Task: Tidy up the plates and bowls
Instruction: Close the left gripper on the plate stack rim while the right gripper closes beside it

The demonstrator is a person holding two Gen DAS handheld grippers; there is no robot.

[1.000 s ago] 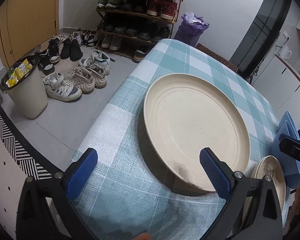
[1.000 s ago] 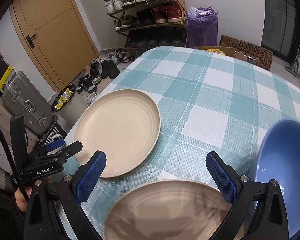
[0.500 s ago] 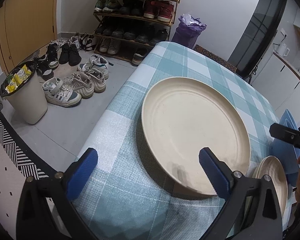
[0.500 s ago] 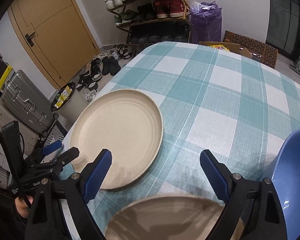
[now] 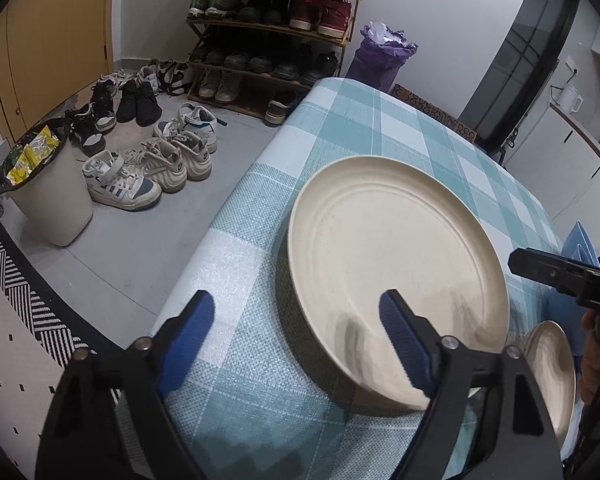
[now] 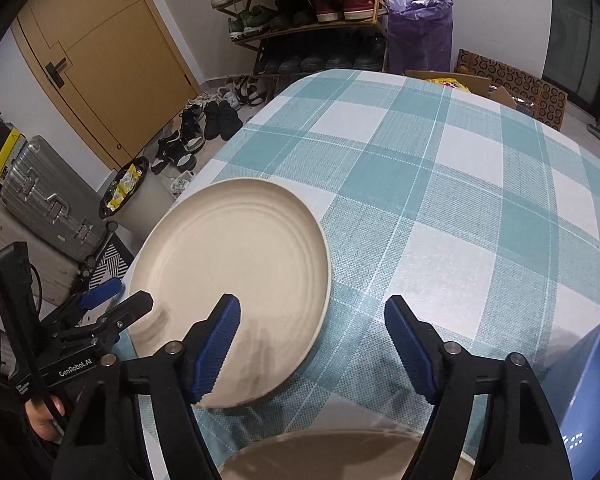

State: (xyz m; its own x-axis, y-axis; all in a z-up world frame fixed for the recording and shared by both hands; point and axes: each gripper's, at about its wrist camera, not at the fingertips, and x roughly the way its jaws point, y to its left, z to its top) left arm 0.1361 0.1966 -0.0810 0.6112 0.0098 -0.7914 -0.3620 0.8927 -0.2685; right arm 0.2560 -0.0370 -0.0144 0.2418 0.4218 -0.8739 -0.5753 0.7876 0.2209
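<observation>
Your bench [image 6: 440,184], under a teal-and-white checked cloth, carries a large round cream plate [image 5: 396,264] near its left edge. Your left claw [image 5: 296,332] straddles that plate's near rim; your right claw [image 6: 312,344] hovers above. Both have just been closing, pressing nothing.

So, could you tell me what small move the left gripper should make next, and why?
Probably ease the left gripper forward and down until the large beige plate's near rim sits between its pads. Its jaws have just been closing, yet they hold nothing: one pad is over the checked tablecloth, the other above the plate.
</observation>
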